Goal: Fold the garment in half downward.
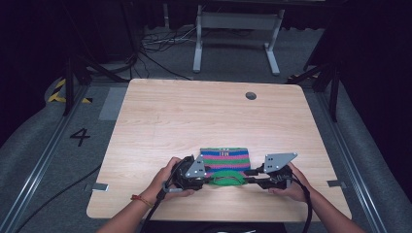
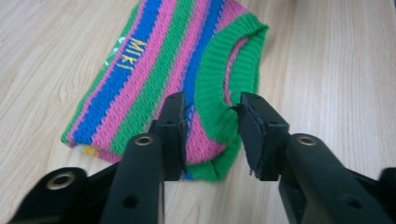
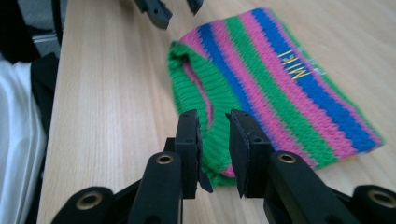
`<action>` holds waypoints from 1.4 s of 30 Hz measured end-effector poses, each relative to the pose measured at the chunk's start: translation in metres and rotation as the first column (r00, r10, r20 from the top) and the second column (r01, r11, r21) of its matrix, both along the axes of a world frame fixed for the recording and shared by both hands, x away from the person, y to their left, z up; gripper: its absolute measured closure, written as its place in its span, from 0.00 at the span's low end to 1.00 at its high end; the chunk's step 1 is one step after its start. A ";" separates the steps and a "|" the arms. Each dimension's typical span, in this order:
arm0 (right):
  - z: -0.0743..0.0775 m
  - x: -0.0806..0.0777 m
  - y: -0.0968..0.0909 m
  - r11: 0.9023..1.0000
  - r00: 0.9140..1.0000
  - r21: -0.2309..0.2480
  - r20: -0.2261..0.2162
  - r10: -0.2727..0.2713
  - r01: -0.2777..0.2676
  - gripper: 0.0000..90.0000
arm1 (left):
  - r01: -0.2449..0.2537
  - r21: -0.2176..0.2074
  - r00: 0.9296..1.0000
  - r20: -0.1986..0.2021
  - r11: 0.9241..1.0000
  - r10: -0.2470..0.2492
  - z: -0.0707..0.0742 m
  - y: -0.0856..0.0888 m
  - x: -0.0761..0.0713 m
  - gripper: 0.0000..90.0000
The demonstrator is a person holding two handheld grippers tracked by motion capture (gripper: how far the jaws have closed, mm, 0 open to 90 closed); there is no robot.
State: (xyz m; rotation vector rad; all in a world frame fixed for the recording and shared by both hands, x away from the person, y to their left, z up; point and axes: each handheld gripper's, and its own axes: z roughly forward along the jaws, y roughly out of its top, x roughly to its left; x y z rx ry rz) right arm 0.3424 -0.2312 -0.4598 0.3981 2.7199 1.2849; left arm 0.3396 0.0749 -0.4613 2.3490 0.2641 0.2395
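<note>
Both grippers sit at the near corners of the striped knitted sweater lying near the table's near edge, left gripper and right gripper jaws apart around the green hem, seemingly about to pinch; closing comes next.

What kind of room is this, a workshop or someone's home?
Probably a lab or recording studio, not a home: a lone wooden table ringed by dark curtains, cables across grey carpet, and a number 4 marked on the floor.

My left hand grips the black left gripper, fingers parted. My right hand holds the black right gripper, fingers slightly apart, both pointing inward.
</note>
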 end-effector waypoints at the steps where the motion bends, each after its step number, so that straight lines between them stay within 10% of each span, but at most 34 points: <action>1: 0.000 0.001 0.000 1.000 1.000 0.001 0.004 -0.008 0.008 0.84 | 0.013 0.001 1.000 -0.011 1.000 -0.013 -0.002 -0.003 0.001 0.75; 10: -0.028 0.007 0.015 0.996 1.000 -0.089 -0.020 0.001 -0.003 0.94 | 0.050 0.033 0.996 -0.073 0.998 -0.047 -0.026 -0.011 0.009 0.92; 26: -0.035 0.008 0.015 0.997 0.999 -0.061 -0.001 -0.040 0.040 0.94 | 0.029 0.007 0.997 -0.078 1.000 -0.029 -0.030 -0.003 0.018 0.91; 42: -0.022 0.005 0.014 0.994 0.998 -0.091 0.041 -0.054 0.057 0.87 | 0.009 -0.006 1.000 0.029 1.000 -0.009 0.000 0.008 0.012 0.89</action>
